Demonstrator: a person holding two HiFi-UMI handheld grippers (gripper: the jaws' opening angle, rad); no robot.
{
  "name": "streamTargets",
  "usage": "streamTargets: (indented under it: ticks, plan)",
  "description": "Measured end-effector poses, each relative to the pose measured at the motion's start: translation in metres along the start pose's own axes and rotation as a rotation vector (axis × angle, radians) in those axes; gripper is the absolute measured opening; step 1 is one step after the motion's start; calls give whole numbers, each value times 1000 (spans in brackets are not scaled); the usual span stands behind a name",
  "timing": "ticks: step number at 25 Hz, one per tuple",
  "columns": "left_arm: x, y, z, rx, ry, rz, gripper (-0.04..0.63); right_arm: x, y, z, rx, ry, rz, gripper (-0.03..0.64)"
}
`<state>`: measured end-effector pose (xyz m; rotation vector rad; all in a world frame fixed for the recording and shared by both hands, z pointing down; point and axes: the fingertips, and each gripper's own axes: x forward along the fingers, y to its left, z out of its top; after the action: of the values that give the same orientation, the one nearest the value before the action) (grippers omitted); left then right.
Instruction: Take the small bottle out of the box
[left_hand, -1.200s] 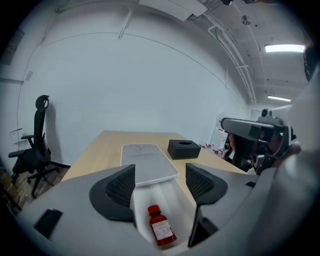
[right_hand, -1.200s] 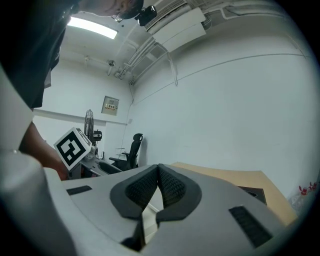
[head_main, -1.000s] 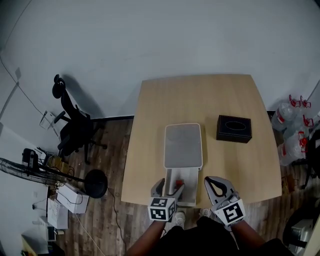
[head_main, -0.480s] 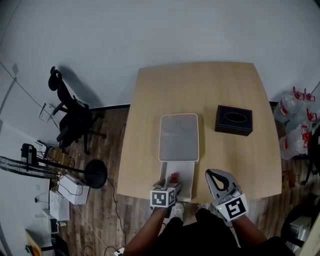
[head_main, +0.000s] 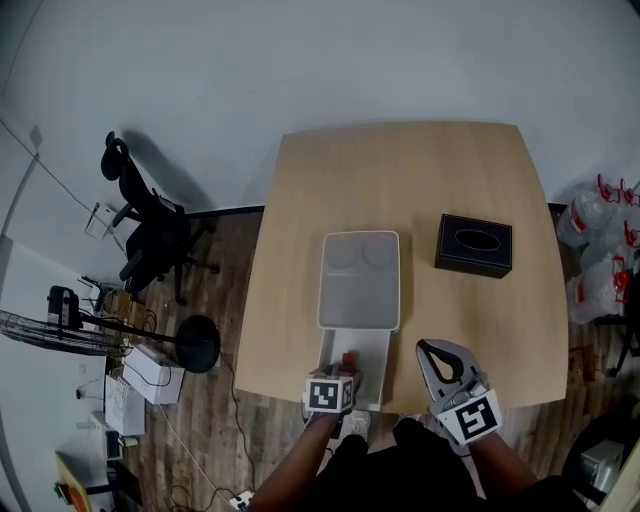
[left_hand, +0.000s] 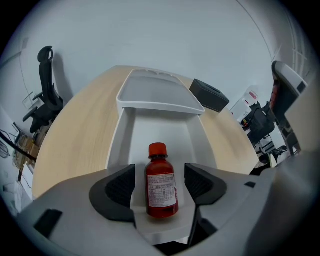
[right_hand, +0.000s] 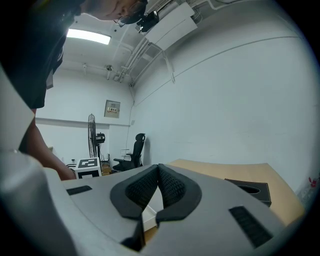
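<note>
Fingers (left_hand: 118, 191) of the left gripper (left_hand: 160, 176) stand spread, one on each side of the small bottle (left_hand: 161, 189), with a narrow gap showing on both sides, so neither pad presses on it. These fingers have just been closing in on the bottle. It stands upright at the near end of the white box (left_hand: 124, 136) and has a red cap, dark red contents and a white label. The box sits at the near edge of the bench (head_main: 400, 180). Its lid (left_hand: 160, 94) is swung open at the far end and rests on the bench top. Just right of the box, in the head view, the right gripper (head_main: 440, 352) hangs over the near edge of the bench. Its own view shows its fingers (right_hand: 172, 186) pressed together with nothing between them. Further back and to the right, a black tissue box (head_main: 474, 246) lies on the bench, well apart from the white box.
</note>
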<state>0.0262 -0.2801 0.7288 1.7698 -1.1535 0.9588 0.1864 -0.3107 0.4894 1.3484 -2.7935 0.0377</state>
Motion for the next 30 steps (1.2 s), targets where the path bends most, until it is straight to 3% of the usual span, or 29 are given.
streamTargets:
  ticks: [13,22,30]
  plan:
    - [8,1,-6,15,86,49,313,12,-21,6,13,-24,45,14]
    - [9,5,-7,68,104,117,259,18,-29,-3,39,2,72,14]
    - [20,7,-14,80,135,100,253,30,-23,-3,39,2,100,14]
